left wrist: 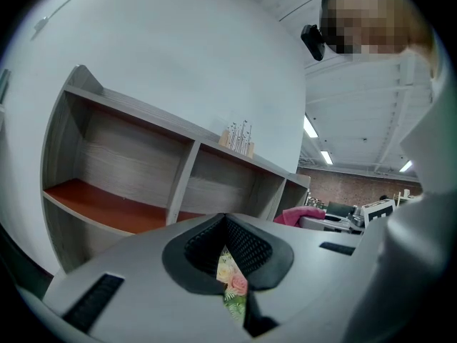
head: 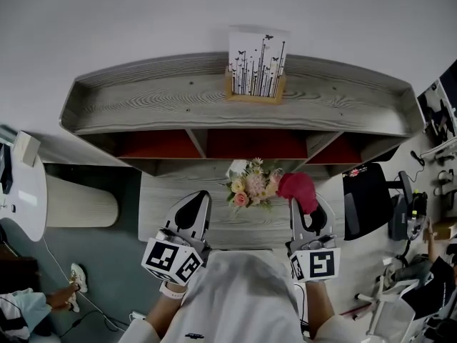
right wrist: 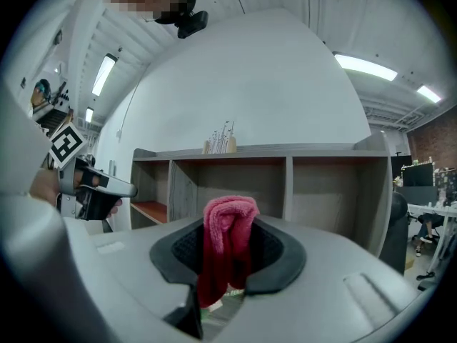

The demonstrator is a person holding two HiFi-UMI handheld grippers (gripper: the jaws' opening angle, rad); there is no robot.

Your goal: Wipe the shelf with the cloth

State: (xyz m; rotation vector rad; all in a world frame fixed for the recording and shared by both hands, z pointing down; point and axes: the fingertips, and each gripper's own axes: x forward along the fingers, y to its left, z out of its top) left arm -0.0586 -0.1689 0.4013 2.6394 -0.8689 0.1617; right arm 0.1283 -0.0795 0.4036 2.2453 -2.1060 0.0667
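Pink cloth [right wrist: 228,238], pinched by the right hand-held gripper [right wrist: 228,227], should press flat along the twelve o'clock shelf [head: 164,98]; left hand-held gripper [left wrist: 225,224] closed, empty

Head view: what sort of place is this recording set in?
Probably an open office or lab: a black office chair stands at the right, strip lights run overhead, and a wooden shelf unit stands against a white wall.
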